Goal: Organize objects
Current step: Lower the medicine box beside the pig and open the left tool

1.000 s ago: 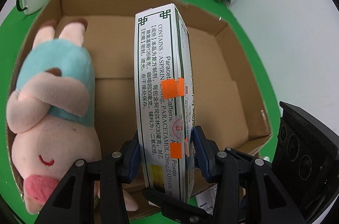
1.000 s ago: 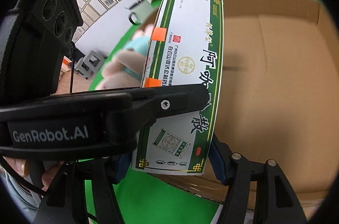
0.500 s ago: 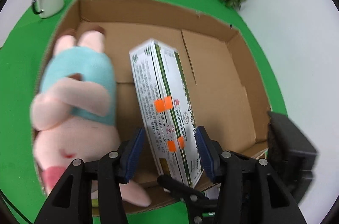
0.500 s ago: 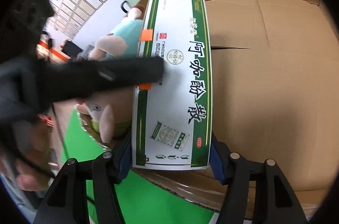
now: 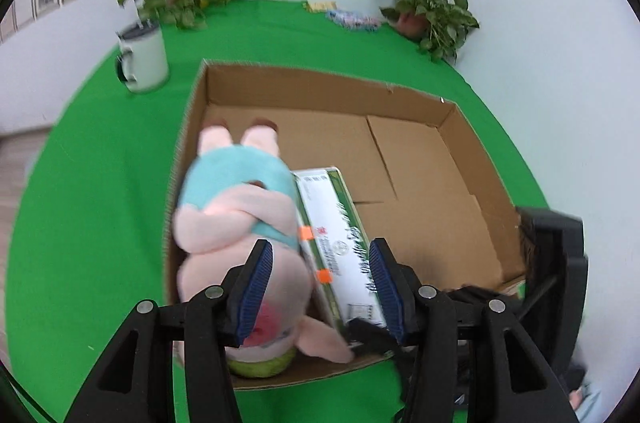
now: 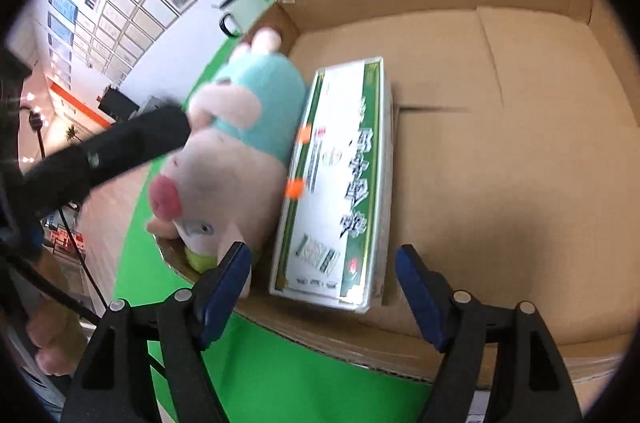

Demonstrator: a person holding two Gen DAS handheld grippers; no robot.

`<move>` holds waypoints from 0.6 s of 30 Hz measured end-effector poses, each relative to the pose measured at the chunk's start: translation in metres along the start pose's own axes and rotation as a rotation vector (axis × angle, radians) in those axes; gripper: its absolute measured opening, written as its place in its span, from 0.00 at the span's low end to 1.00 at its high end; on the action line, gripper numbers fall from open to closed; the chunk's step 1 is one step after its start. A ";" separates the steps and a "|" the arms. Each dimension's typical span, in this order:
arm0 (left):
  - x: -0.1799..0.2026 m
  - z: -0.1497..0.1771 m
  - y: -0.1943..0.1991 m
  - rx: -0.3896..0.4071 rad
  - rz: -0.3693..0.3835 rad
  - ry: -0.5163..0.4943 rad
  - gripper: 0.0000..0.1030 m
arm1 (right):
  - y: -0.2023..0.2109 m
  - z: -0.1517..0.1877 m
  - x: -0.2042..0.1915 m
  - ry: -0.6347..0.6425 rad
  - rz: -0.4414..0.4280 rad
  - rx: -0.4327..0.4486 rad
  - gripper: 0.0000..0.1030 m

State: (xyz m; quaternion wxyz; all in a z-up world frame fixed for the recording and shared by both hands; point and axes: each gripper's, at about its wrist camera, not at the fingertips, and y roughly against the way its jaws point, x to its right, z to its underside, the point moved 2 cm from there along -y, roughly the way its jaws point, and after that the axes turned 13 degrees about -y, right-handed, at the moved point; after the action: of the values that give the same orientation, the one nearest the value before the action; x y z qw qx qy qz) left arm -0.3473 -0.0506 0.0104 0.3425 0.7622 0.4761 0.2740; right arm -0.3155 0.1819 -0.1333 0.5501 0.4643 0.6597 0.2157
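Note:
A white and green medicine box (image 5: 340, 243) (image 6: 340, 183) with orange stickers lies flat on the floor of an open cardboard box (image 5: 460, 159) (image 6: 520, 143). It rests against a pink plush pig in a teal shirt (image 5: 236, 207) (image 6: 236, 143) on its left. My left gripper (image 5: 320, 287) is open and empty, raised above the pig and the medicine box. My right gripper (image 6: 324, 287) is open and empty, just above the near wall, at the medicine box's near end.
The cardboard box sits on a green cloth (image 5: 100, 203). A white mug (image 5: 142, 59) stands beyond its far left corner. Two potted plants (image 5: 428, 3) and small packets (image 5: 352, 19) line the back wall. The box's right half is bare cardboard.
Both grippers let go of the medicine box. It went from upright in the jaws to lying flat beside the pig. Both grippers pulled up and back.

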 end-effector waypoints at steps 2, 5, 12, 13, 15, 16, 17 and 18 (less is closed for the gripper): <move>-0.008 0.007 0.006 0.016 -0.025 -0.001 0.47 | -0.005 -0.003 0.001 -0.004 0.023 -0.013 0.60; -0.020 0.019 0.000 -0.013 -0.018 0.031 0.47 | -0.020 -0.003 -0.012 -0.021 0.019 -0.059 0.48; -0.018 0.038 -0.005 0.003 0.000 0.050 0.54 | 0.012 0.019 -0.015 -0.009 0.067 0.044 0.55; -0.017 0.038 -0.002 0.017 -0.002 0.046 0.54 | 0.022 0.020 -0.015 0.008 0.103 0.089 0.65; -0.008 0.041 0.014 0.079 -0.050 0.017 0.55 | 0.052 0.037 -0.014 0.049 0.169 0.200 0.79; -0.003 0.043 0.023 0.120 -0.077 -0.003 0.57 | 0.061 0.044 -0.015 0.059 0.189 0.242 0.80; 0.005 0.047 0.035 0.166 -0.112 -0.028 0.65 | 0.072 0.053 -0.014 0.079 0.214 0.288 0.80; 0.015 0.052 0.048 0.216 -0.156 -0.051 0.78 | 0.080 0.064 -0.019 0.111 0.253 0.335 0.80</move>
State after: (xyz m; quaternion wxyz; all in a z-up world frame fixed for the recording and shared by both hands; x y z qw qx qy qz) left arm -0.2768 -0.0656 0.0167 0.2908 0.7622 0.5515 0.1742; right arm -0.2268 0.1899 -0.0788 0.3969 0.6157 0.6520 0.1957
